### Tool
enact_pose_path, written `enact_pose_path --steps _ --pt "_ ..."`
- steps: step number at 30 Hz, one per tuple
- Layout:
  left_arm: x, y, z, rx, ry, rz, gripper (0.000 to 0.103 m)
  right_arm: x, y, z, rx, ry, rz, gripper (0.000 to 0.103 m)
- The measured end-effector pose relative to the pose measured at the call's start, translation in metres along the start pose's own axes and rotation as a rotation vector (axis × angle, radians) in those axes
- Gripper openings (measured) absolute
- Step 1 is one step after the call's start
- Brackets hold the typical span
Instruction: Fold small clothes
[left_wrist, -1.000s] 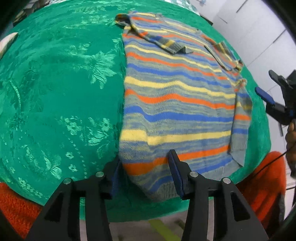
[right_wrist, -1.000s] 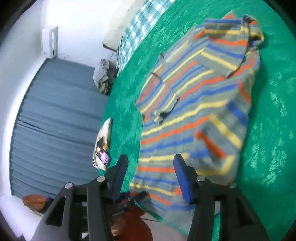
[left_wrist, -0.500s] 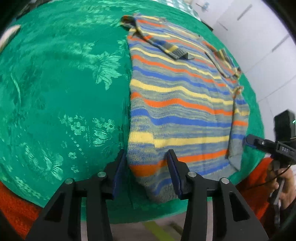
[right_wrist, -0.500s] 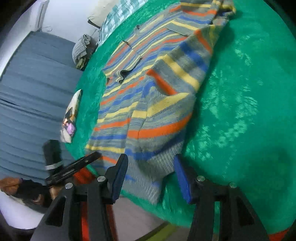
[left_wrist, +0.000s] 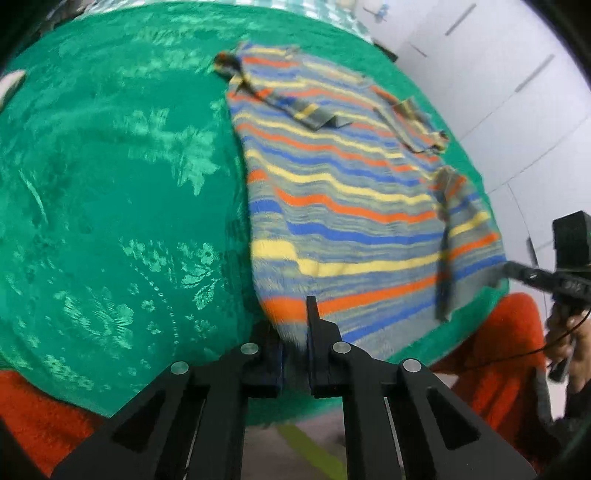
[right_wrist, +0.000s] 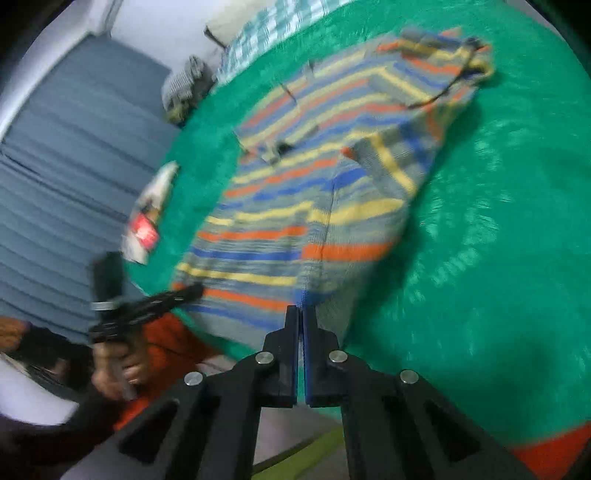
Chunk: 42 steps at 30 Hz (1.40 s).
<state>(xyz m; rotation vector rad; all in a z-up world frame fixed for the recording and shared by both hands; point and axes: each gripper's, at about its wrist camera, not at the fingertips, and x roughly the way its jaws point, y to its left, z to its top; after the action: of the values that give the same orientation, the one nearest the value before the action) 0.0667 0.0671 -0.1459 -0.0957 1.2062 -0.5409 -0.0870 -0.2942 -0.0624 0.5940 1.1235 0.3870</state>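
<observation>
A small striped sweater (left_wrist: 343, 206), grey with orange, yellow and blue bands, lies on the green patterned cloth (left_wrist: 110, 184), sleeves folded in over its body. My left gripper (left_wrist: 295, 332) is shut on the sweater's near left hem corner. My right gripper (right_wrist: 300, 314) is shut on the sweater's (right_wrist: 303, 206) near right hem corner. Each gripper also shows in the other's view: the right one (left_wrist: 517, 271) at the right edge, the left one (right_wrist: 184, 293) at the lower left.
The green cloth (right_wrist: 480, 240) ends at a near edge with an orange cover (left_wrist: 498, 350) below it. A white packet (right_wrist: 151, 214) lies on the cloth left of the sweater. A grey curtain (right_wrist: 66, 177) and a checked pillow (right_wrist: 266, 33) stand beyond.
Both grippers moved in to the sweater's hem and closed on its two near corners; a second ago both were open just in front of it.
</observation>
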Motion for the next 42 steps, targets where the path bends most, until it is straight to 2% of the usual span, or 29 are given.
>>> enact_pose_path --steps 2,5,6,8,10,11,12,13,15,16,17,18,19,20,21,23,25,27,29,30,31,33,35,36,37,38,40,42 --pt "0.001 -0.005 0.003 0.04 0.034 0.045 0.009 -0.017 -0.002 -0.006 0.029 0.0 -0.074 0.002" --pt "0.017 -0.003 0.005 0.061 0.092 0.148 0.014 -0.024 -0.015 -0.017 -0.009 0.034 -0.351 0.002" --pt "0.023 -0.003 0.005 0.063 0.098 0.166 0.019 -0.021 -0.021 -0.019 -0.004 0.041 -0.368 0.002" --pt "0.034 0.003 0.006 0.033 0.117 0.153 0.028 -0.014 -0.044 -0.023 0.105 0.03 -0.283 0.002" --pt "0.035 0.01 0.004 0.0 0.114 0.128 0.044 -0.011 -0.058 -0.024 0.166 0.006 -0.277 0.005" --pt "0.033 0.014 0.002 -0.018 0.102 0.123 0.048 -0.01 -0.065 -0.025 0.189 -0.002 -0.278 0.007" --pt "0.03 0.018 -0.001 -0.033 0.086 0.115 0.052 -0.008 -0.07 -0.026 0.209 -0.001 -0.261 0.017" --pt "0.028 0.02 -0.004 -0.046 0.072 0.103 0.052 -0.006 -0.074 -0.026 0.226 0.005 -0.241 0.033" --pt "0.029 0.027 -0.006 -0.087 0.054 0.066 0.052 0.002 -0.079 -0.025 0.235 0.008 -0.209 0.05" --pt "0.033 0.03 -0.006 -0.112 0.046 0.046 0.052 0.01 -0.081 -0.024 0.234 0.011 -0.195 0.052" --pt "0.035 0.031 -0.006 -0.13 0.041 0.028 0.05 0.019 -0.083 -0.024 0.236 0.025 -0.165 0.052" --pt "0.039 0.03 -0.004 -0.131 0.043 0.012 0.023 0.031 -0.084 -0.024 0.234 0.06 -0.127 0.052" --pt "0.042 0.027 -0.002 -0.119 0.071 -0.027 0.005 0.04 -0.083 -0.024 0.226 0.09 -0.112 0.038" --pt "0.04 0.023 0.0 -0.114 0.083 -0.048 0.005 0.044 -0.081 -0.024 0.215 0.116 -0.115 0.017" --pt "0.032 0.02 0.003 -0.109 0.073 -0.062 0.005 0.04 -0.077 -0.022 0.21 0.123 -0.106 0.003" --pt "0.003 0.019 0.011 -0.12 0.05 -0.133 0.005 0.015 -0.069 -0.018 0.254 0.092 -0.008 0.003" --pt "-0.024 0.019 0.023 -0.146 0.036 -0.176 0.005 -0.024 -0.063 -0.012 0.32 0.018 0.114 0.003" --pt "-0.041 0.017 0.033 -0.13 0.059 -0.153 0.005 -0.056 -0.06 -0.005 0.35 -0.035 0.139 0.003" --pt "-0.034 0.013 0.037 -0.113 0.142 -0.089 0.005 -0.065 -0.066 -0.003 0.378 -0.032 0.097 0.003" --pt "-0.025 0.012 0.035 -0.116 0.191 -0.072 0.005 -0.061 -0.071 -0.003 0.379 0.004 0.024 0.003" --pt "-0.008 0.01 0.03 -0.112 0.259 -0.044 0.005 -0.053 -0.076 -0.006 0.365 0.049 -0.056 0.003" --pt "0.014 0.01 0.019 -0.077 0.334 0.037 0.005 -0.023 -0.089 -0.016 0.338 0.174 -0.199 0.003" --pt "0.039 0.005 0.004 -0.032 0.398 0.114 0.006 0.0 -0.098 -0.024 0.331 0.256 -0.272 0.003" --pt "0.043 0.004 0.0 -0.023 0.408 0.127 0.01 0.012 -0.101 -0.029 0.312 0.291 -0.318 0.003" --pt "0.045 0.003 -0.005 -0.015 0.412 0.142 0.018 0.018 -0.102 -0.033 0.296 0.306 -0.339 0.003" --pt "0.043 0.002 -0.01 -0.002 0.403 0.168 0.02 0.022 -0.101 -0.035 0.289 0.311 -0.345 0.003" --pt "0.033 0.003 -0.018 0.014 0.375 0.208 0.04 0.024 -0.097 -0.037 0.279 0.305 -0.351 0.003" --pt "0.022 0.006 -0.023 0.018 0.339 0.236 0.048 0.023 -0.094 -0.036 0.261 0.298 -0.369 0.003"
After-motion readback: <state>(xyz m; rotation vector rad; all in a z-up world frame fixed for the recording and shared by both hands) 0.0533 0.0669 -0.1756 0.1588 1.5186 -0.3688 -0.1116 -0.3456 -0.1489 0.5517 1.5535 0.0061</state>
